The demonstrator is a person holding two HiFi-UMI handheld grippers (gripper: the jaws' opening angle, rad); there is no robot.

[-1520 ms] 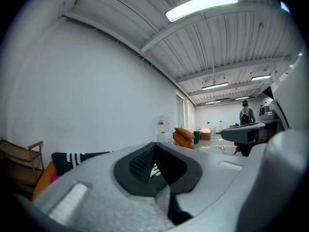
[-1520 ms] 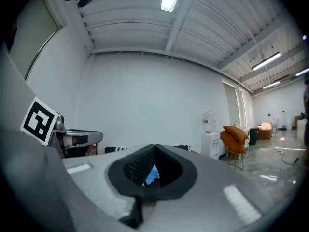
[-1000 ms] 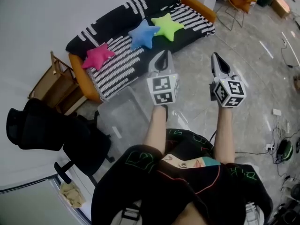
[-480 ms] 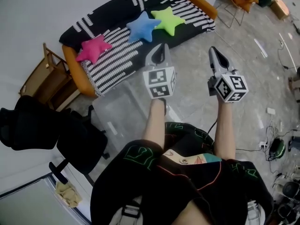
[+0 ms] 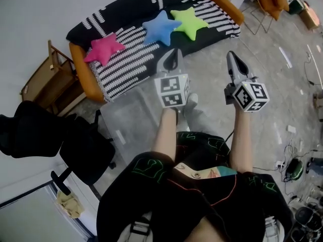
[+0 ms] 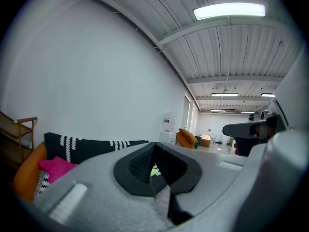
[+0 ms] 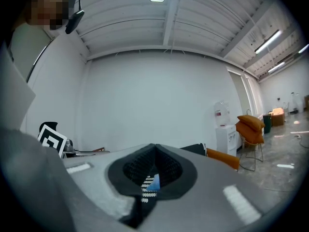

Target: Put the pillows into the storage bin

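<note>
Grey stone floor (image 5: 262, 69) lies between me and the black-and-white striped sofa (image 5: 126, 59), and over the last second the sofa has slid a little across the head view. My shoe (image 5: 191, 101) now shows ahead of me where none did before, so I judge I am walking up to the sofa.

The clear storage bin (image 5: 132, 120) stands on the floor just in front of the sofa, to my left, with nothing in it that I can see.

All three star pillows lie on the sofa seat, untouched:
- the pink pillow (image 5: 103, 48) is at the left end,
- the blue pillow (image 5: 161, 27) is in the middle,
- the green pillow (image 5: 191, 23) is beside it on the right.

So the task has not begun; this is the approach.

My left claw (image 5: 175, 54) and right claw (image 5: 231, 55) are held level in front of me and aimed at the sofa. Both are clenched with nothing in them, and both are well apart from any pillow. I must open one before I can take the first pillow.
</note>
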